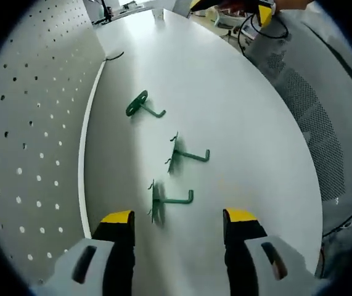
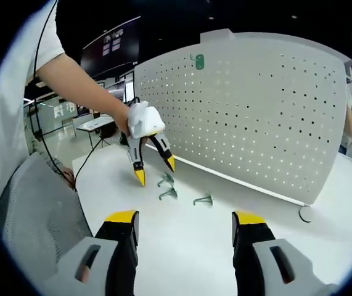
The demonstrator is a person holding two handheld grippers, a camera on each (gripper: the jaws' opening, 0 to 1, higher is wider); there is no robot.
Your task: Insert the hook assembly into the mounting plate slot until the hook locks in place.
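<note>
While both tools, left tool (image 2: 153, 166) and right tool (image 2: 186, 223), hang with jaws apart gripping nothing, three green hooks (image 1: 174, 200) lie on the desk (image 1: 249, 142) near the pegboard (image 2: 256, 117).

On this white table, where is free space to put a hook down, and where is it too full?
The table is bare between the three green hooks and its outer edge, beside the mesh chair. The far end beyond the round-base hook is also bare. It is crowded along the pegboard side, where the middle hook and near hook lie before the left gripper.
</note>
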